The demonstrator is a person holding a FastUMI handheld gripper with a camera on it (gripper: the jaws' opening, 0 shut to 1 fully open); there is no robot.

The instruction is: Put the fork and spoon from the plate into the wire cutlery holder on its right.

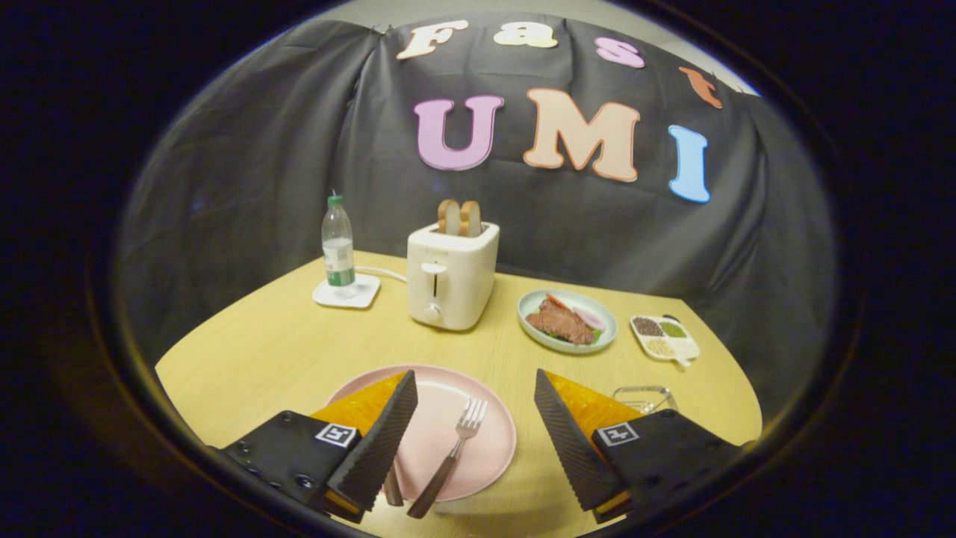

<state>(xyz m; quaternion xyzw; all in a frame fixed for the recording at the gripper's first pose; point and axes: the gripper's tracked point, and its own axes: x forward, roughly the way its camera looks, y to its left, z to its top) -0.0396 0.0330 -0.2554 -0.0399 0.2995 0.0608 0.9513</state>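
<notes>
- Table (284, 351) – pale wood-grain top, rounded edge, black cloth wall behind it.
- Gripper (476, 407) – jaws wide open, holding nothing; ribbed pads (381, 441), a square printed marker on each finger block. It hangs low over the near table edge.
- Plate (489, 441) – pink, round, matte; lies between the fingers, partly under the left one.
- Toaster (451, 276) – white, boxy, rounded corners, front lever slot; two browned slices (459, 217) stand in the top. Writing on it too small to read.
- Bottle (337, 243) – clear plastic, green cap, green-and-white label, unreadable; stands on a white square coaster (347, 294) left of the toaster.
- Dish (605, 317) – pale green, oval, holds meat and garnish; right of the toaster.
- Tray (683, 347) – small, white, three compartments of grains or spices.
- Fork (452, 456) – metal tines, dark handle, lying on the plate, tines pointing away.
- Holder (642, 396) – wire rim showing just beyond the right finger.
- Spoon (393, 486) – dark handle end beside the left finger; bowl hidden.
</notes>
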